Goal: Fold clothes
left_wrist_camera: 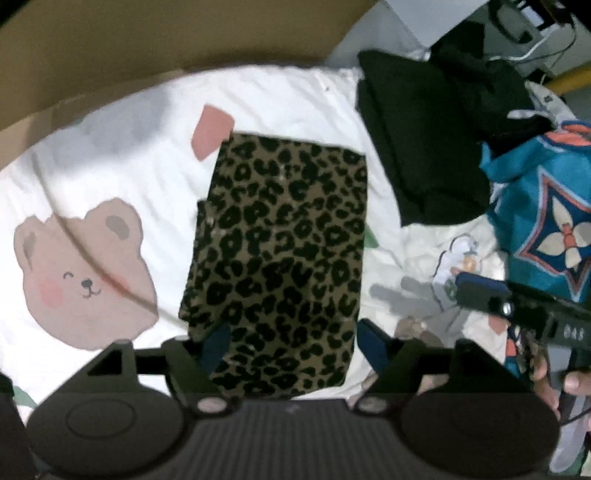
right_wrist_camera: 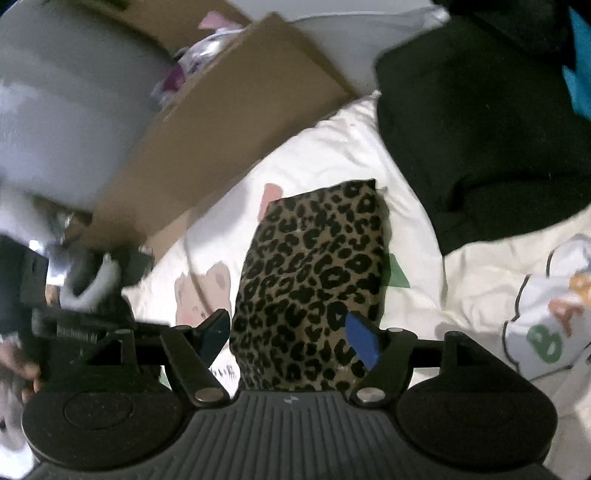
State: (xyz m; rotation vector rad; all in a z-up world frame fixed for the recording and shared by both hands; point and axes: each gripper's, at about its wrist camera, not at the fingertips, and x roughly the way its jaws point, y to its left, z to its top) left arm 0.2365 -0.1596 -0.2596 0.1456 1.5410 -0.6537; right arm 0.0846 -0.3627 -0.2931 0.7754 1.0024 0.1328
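Fingers (right_wrist_camera: 360, 341) spread beside leopard-print garment (right_wrist_camera: 314, 280); writing unreadable.

A bed under white cartoon-print bedding, hemmed in by cardboard and a grey wall.

We see a white bedsheet (left_wrist_camera: 122, 162) printed with a pink winking bear face (left_wrist_camera: 81, 273), a pink patch (left_wrist_camera: 211, 131) and a small green shape (right_wrist_camera: 398, 275). Behind the bed leans a flat brown cardboard sheet (right_wrist_camera: 229, 122), and in the left wrist view cardboard (left_wrist_camera: 147, 40) fills the far edge too. We make out a pale grey wall (right_wrist_camera: 70, 107) at left. At the far right corner stand a white surface (left_wrist_camera: 424, 26), dark cables (left_wrist_camera: 546, 48) and a yellow bar (left_wrist_camera: 570, 79). Light falls softly and unevenly.
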